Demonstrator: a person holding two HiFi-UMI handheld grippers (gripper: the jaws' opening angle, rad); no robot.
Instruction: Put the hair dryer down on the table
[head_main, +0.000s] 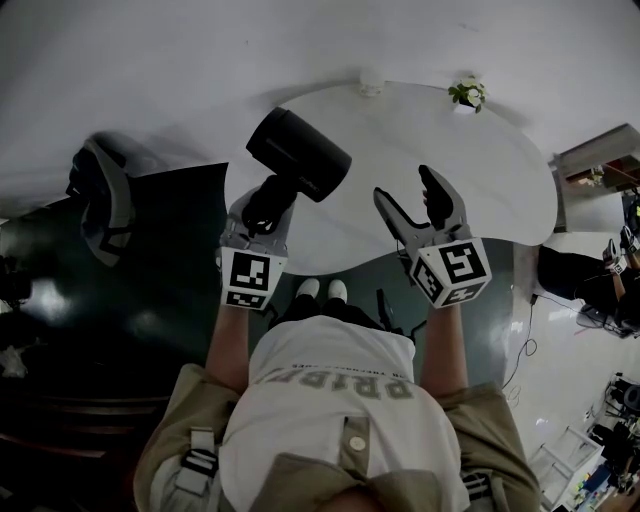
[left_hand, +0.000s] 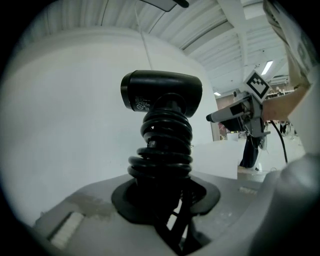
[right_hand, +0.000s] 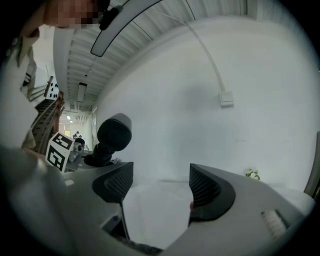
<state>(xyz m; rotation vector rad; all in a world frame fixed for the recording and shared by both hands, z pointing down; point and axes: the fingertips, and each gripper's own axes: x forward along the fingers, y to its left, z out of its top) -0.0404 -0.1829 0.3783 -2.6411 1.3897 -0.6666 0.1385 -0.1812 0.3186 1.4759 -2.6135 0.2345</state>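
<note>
A black hair dryer (head_main: 298, 153) is held upright over the white table (head_main: 500, 170), its barrel on top and its cord coiled round the handle (left_hand: 161, 152). My left gripper (head_main: 262, 212) is shut on that cord-wrapped handle. In the left gripper view the barrel (left_hand: 161, 90) stands above the jaws. My right gripper (head_main: 412, 200) hovers over the table's near edge, to the right of the dryer, with its jaws open and nothing between them. The right gripper view shows the dryer (right_hand: 113, 134) to the left, beyond the jaws.
A small white flower pot (head_main: 468, 94) and a white round object (head_main: 371, 83) stand at the table's far edge. A dark chair (head_main: 100, 200) sits on the dark floor to the left. A wall outlet with a cable (right_hand: 226, 99) is on the white wall.
</note>
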